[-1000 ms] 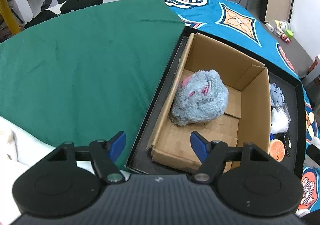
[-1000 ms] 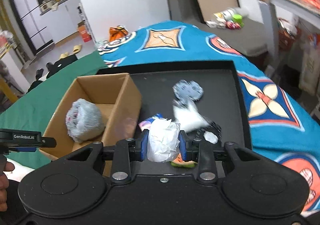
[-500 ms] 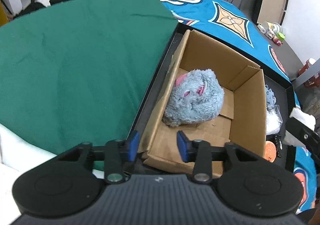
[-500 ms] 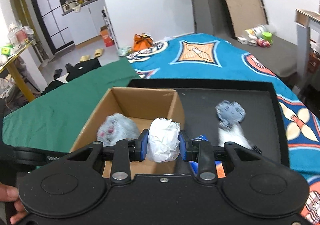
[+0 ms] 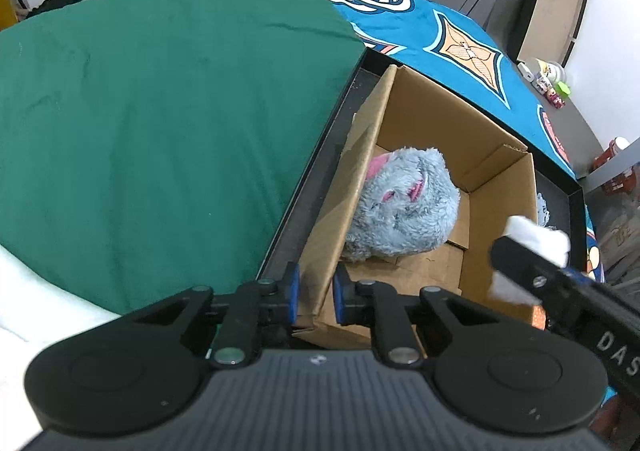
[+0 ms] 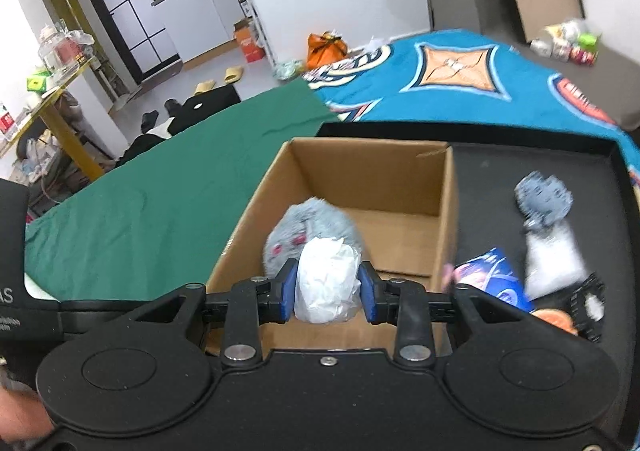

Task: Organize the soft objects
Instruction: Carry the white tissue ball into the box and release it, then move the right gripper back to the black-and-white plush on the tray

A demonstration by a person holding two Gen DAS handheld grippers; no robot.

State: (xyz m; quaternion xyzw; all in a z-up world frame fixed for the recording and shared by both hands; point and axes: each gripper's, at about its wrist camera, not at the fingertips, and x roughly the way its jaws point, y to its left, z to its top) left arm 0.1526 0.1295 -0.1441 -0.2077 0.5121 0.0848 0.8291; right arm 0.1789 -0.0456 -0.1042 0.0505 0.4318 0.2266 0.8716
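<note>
- The white wad (image 6: pixel 326 279) I am carrying is pinched between the blue pads of my right gripper (image 6: pixel 328 289), hanging over the near end of the cardboard box (image 6: pixel 400 175).
- From the left camera I see the same wad (image 5: pixel 538 237) at the box's right wall, with the right gripper (image 5: pixel 520 257) around it.
- A grey plush toy (image 5: pixel 404 207) with pink patches lies inside the box, against its left wall.
- My left gripper (image 5: pixel 316 293) is pressed onto the box's near left wall (image 5: pixel 344 219), one pad outside and one inside.
- The box sits at the left end of a black tray (image 6: pixel 500 171).
- On the tray, right of the box, lie a grey fuzzy piece (image 6: pixel 544 197), a white pouch (image 6: pixel 554 261), a blue packet (image 6: pixel 494 279) and an orange item (image 6: pixel 556 319).
- A green cloth (image 5: pixel 160 99) lies left of the tray, a blue patterned one (image 6: pixel 460 71) behind it.
</note>
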